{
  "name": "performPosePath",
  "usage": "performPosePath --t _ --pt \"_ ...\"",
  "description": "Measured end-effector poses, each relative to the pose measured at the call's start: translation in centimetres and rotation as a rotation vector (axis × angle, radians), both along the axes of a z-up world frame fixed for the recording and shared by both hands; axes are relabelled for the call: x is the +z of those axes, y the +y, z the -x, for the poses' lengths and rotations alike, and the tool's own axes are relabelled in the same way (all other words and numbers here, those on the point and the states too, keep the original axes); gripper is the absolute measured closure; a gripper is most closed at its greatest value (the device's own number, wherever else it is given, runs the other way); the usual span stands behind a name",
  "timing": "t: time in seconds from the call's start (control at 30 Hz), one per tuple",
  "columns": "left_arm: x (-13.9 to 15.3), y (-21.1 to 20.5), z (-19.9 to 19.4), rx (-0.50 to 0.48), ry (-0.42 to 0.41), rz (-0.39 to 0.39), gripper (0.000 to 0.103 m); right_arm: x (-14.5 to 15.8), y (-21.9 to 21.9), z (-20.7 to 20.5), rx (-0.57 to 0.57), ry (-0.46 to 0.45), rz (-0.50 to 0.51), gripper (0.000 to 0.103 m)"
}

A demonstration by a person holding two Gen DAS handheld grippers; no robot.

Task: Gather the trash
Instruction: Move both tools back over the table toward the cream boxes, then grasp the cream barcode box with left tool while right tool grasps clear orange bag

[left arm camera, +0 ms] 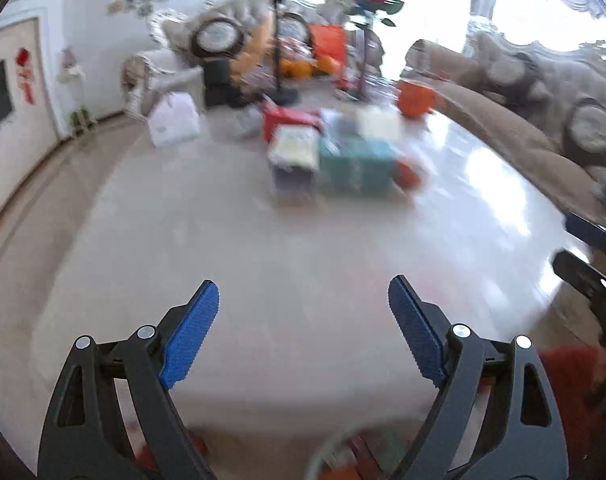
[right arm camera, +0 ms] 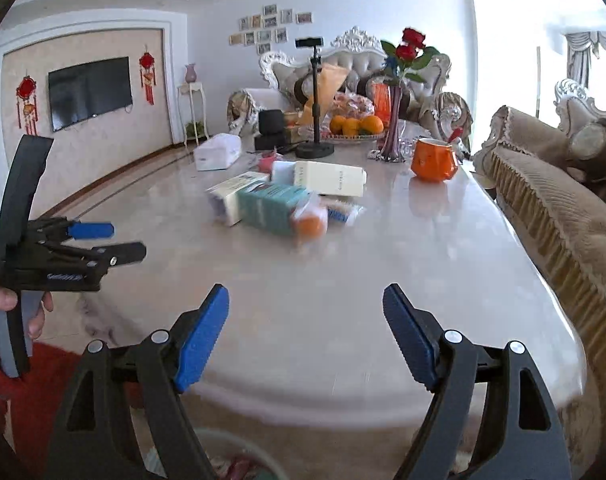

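A pile of trash lies mid-table: a teal box [right arm camera: 273, 208], a cream box [right arm camera: 331, 178], a white carton [right arm camera: 233, 196], a clear wrapper with something orange [right arm camera: 311, 226] and a blue-white packet [right arm camera: 345, 213]. The left wrist view is blurred and shows the teal box [left arm camera: 357, 168] and a red box [left arm camera: 289, 120]. My left gripper [left arm camera: 303, 300] is open and empty above the near table; it also shows from the side in the right wrist view [right arm camera: 115, 242]. My right gripper [right arm camera: 305, 306] is open and empty, short of the pile.
The marble table [right arm camera: 383, 280] also bears an orange mug [right arm camera: 433, 160], a vase of roses [right arm camera: 393, 120], a fruit bowl [right arm camera: 353, 126], a phone stand [right arm camera: 315, 148] and a white tissue box [right arm camera: 219, 152]. A sofa [right arm camera: 563, 208] runs along the right. A bin rim [right arm camera: 231, 440] shows below the near edge.
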State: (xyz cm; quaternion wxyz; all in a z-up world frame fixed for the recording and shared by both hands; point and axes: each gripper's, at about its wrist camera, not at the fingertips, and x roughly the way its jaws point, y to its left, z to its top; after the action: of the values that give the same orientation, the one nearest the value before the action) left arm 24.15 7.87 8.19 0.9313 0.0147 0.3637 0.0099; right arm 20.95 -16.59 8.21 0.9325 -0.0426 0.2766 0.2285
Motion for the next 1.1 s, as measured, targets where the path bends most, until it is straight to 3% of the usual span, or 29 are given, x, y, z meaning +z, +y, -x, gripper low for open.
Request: performPosePath --t 0.1,0.37,0.57,0.83,1.1 --pt "-0.3 0.1 -4.1 0.025 -0.005 -0.035 0.018 -0.4 0.9 -3.9 0.005 0.032 0.014 0.028" --pt "-1.8 0.7 -11.9 0.022 0.057 0.004 0.018 -2.3 3.1 -10.5 0.049 0.131 0.057 0.028" --pt "-2.4 1.7 -14.0 0.024 0.071 0.015 0.018 -2.6 4.1 -12.5 0.071 0.187 0.029 0.028" --pt "-2.7 3.4 -15.8 0.009 0.094 0.022 0.018 -2.7 4.9 -14.4 0.054 0.205 0.089 0.028" --pt "-3.7 2.6 -19.0 -0.012 0.154 -0.049 0.018 -3.1 6.8 -16.4 0.054 0.250 0.167 0.028"
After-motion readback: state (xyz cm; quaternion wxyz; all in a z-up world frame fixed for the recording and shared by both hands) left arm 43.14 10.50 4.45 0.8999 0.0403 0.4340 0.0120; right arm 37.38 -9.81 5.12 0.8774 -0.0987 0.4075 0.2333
